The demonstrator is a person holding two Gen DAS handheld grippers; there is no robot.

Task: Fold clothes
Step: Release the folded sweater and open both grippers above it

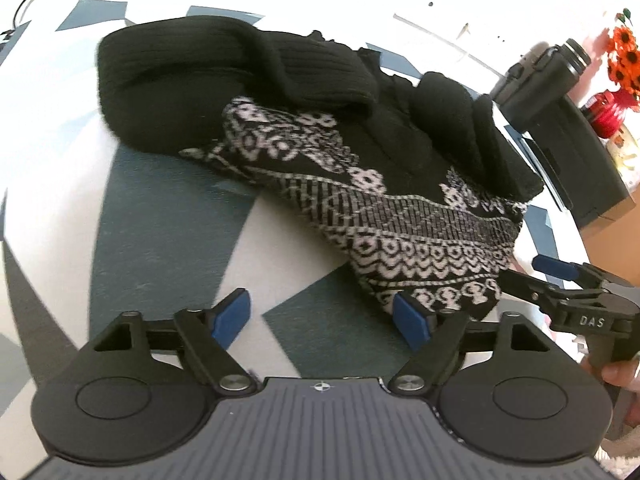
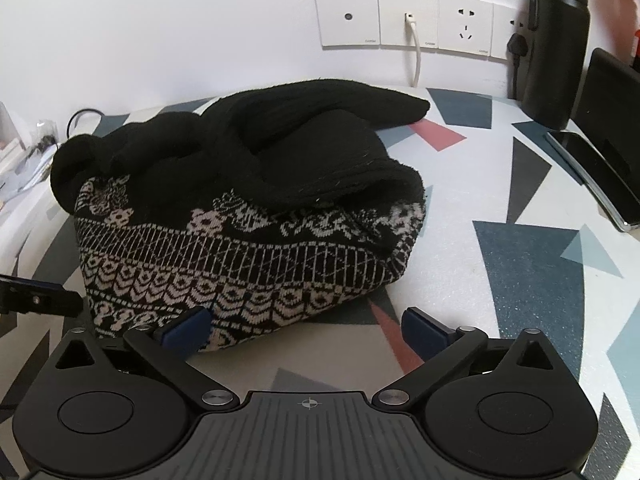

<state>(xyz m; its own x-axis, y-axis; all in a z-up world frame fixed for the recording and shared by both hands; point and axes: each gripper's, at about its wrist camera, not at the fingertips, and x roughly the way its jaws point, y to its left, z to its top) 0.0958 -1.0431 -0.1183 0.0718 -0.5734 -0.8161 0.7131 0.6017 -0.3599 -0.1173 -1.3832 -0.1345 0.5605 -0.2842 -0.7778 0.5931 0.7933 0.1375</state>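
Note:
A black knitted sweater with white patterned bands [image 1: 360,184] [image 2: 240,216] lies folded in a bundle on the table, its black sleeves laid over the top. My left gripper [image 1: 320,314] is open at the bundle's near corner, nothing between its blue pads; the right-hand pad [image 1: 408,318] sits against the patterned hem. My right gripper [image 2: 308,326] is open at the near edge too. Its left pad [image 2: 188,326] rests at the hem, and its right pad [image 2: 424,330] is over bare cloth. Each gripper shows at the edge of the other's view.
The tablecloth [image 2: 520,264] has grey, blue and red triangles. A black bottle [image 2: 556,48], a phone [image 2: 592,176] and a dark box stand at the right. Wall sockets [image 2: 408,20] with a white cable sit behind. Orange flowers [image 1: 624,56] and a red jar [image 1: 604,112] are far right.

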